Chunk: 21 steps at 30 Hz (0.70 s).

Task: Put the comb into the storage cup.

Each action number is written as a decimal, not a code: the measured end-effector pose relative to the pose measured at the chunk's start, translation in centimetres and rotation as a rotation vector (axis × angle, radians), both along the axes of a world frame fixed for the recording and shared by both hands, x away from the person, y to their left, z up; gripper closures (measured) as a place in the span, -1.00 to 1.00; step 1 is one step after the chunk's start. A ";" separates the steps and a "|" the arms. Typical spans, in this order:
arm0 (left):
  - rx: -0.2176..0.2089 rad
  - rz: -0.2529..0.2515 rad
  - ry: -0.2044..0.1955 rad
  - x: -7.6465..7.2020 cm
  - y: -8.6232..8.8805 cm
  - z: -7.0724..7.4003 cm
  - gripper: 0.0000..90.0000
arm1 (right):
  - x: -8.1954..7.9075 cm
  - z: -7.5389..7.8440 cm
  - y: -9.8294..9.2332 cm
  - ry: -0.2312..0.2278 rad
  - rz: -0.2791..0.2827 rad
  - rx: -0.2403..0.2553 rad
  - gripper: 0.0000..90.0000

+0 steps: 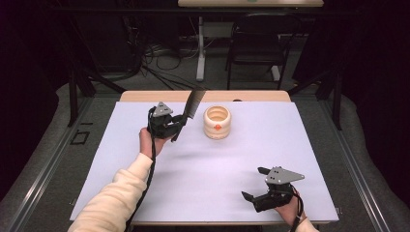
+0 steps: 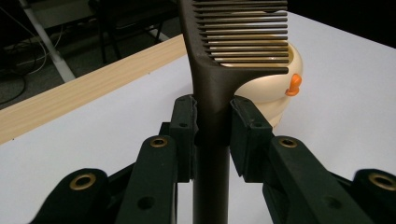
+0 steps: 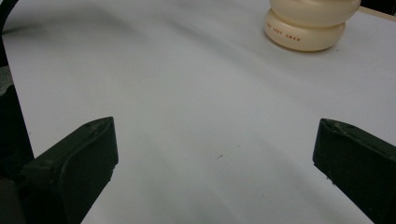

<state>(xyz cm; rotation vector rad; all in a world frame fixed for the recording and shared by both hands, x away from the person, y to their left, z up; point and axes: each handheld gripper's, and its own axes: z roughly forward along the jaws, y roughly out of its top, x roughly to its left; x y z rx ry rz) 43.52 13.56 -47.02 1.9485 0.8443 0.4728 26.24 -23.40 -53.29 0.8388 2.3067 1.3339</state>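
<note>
Clamping comb (image 2: 212, 88), left gripper (image 2: 212, 126); right gripper (image 3: 215, 154) agape.

The high view looks forward and down on the whole white table (image 1: 203, 183). Both gripper views sit low and close, sharing the cream ribbed cup (image 2: 275, 84), at 12 o'clock from the left, 1 o'clock from the right.

White sheet (image 1: 203, 183) covers most of the wooden table (image 1: 145, 95); bare wood strip at 12 o'clock edge. Beyond it: white desk leg (image 1: 200, 48) at 12, black chair (image 1: 256, 43) at 1, cable tangle (image 1: 154, 58) on floor at 11.
</note>
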 end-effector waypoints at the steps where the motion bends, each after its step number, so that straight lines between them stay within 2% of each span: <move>1: 0.000 0.000 0.000 0.0 0.0 0.0 0.60 | 0.0 0.0 0.0 0.000 0.000 0.000 -1.00; 21: -0.012 0.008 -0.014 0.7 -0.5 0.8 0.61 | 0.0 0.0 0.0 0.002 0.001 -0.001 -1.00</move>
